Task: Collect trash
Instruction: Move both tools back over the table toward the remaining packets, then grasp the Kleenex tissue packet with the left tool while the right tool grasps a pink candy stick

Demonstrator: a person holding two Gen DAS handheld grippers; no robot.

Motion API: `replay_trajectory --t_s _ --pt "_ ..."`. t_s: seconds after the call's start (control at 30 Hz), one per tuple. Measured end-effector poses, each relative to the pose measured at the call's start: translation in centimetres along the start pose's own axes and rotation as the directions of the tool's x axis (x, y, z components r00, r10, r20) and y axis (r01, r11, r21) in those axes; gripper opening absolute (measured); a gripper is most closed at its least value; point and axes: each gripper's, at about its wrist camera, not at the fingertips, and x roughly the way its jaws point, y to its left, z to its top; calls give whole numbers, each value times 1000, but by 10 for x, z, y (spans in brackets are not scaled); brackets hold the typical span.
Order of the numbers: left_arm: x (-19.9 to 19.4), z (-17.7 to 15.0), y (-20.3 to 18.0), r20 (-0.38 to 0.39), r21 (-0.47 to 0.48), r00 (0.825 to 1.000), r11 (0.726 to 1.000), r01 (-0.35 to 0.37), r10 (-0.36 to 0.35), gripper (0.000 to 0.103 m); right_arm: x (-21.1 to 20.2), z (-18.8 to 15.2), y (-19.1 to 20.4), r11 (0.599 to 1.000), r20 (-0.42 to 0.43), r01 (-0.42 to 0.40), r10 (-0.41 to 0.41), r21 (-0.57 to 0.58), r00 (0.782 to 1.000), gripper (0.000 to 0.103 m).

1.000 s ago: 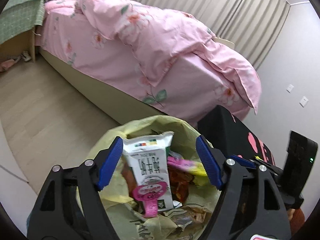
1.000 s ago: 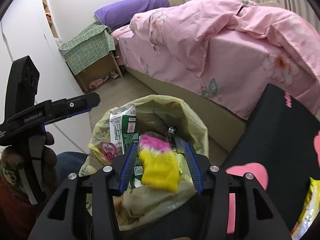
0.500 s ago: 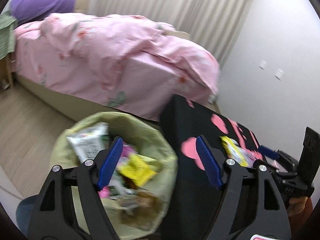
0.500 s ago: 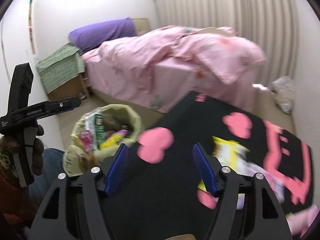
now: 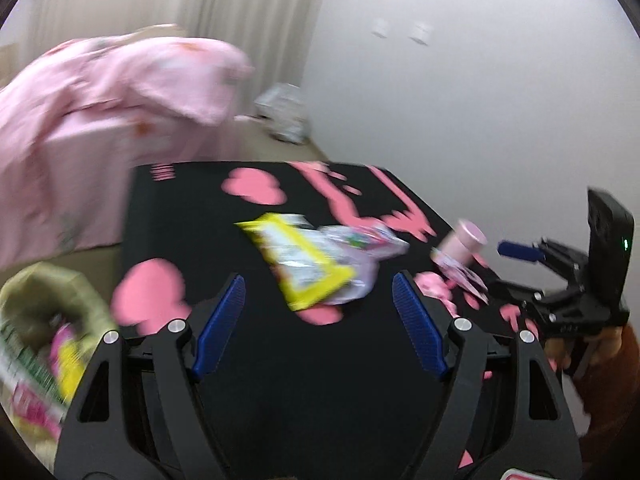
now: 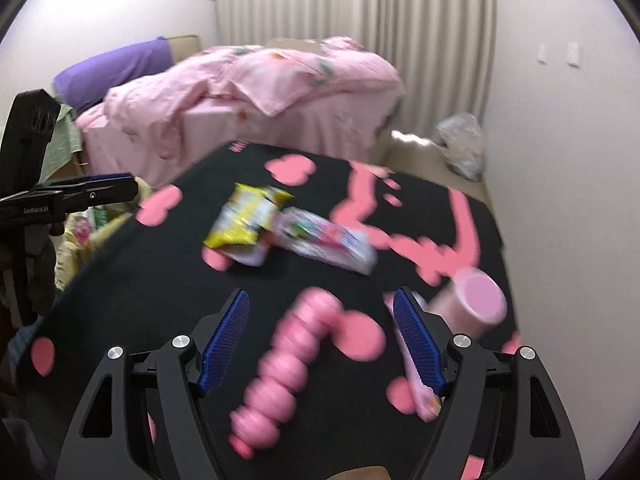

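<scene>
A black table [image 5: 208, 216] [image 6: 168, 280] with pink shapes holds trash. A yellow snack wrapper [image 5: 296, 260] [image 6: 244, 216] lies mid-table beside a pale printed wrapper [image 5: 360, 248] [image 6: 332, 244]. A pink ribbed strip [image 6: 280, 376] and a pink cup [image 6: 476, 300] [image 5: 460, 240] lie nearer the right. My left gripper [image 5: 318, 324] is open and empty over the table, just short of the yellow wrapper. My right gripper [image 6: 320, 340] is open and empty around the pink strip. The yellow trash bag [image 5: 44, 320] [image 6: 80, 232] of litter stands at the table's left.
A bed with a pink quilt [image 5: 112, 80] [image 6: 248, 92] stands behind the table. A crumpled clear bag [image 5: 284, 112] [image 6: 460, 144] lies on the floor by the white wall. A purple pillow [image 6: 108, 68] is at the bed's head.
Both grippers swung right from over the trash bag to over the black table. The right gripper let go of the yellow-pink wrapper into the bag and now stands open.
</scene>
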Motion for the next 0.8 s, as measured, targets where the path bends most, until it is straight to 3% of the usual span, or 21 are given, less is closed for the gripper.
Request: replay_trajectory --t_s 0.1,0.17,0.3,0.5,0.63,0.8 --pt "40 15 -28 -68 116 992 987 115 -107 73 -4 -17 -22 999 -35 43 -42 29 998 71" --pt "69 27 -38 -116 148 985 979 141 -124 73 -4 -30 -34 997 -56 60 -57 52 997 71" --pt "126 52 -37 -180 111 977 984 136 -115 73 -6 -50 -51 990 -66 97 -91 99 994 71" --pt "191 71 -22 -277 25 959 997 74 -64 73 -2 -66 -70 984 -84 98 -86 147 993 71" --pt "198 58 -18 -360 19 930 996 91 -78 72 4 -69 -82 978 -79 64 -50 197 996 71" --pt "168 25 -41 -383 197 923 979 57 24 72 17 -66 -87 979 -69 9 5 203 998 71"
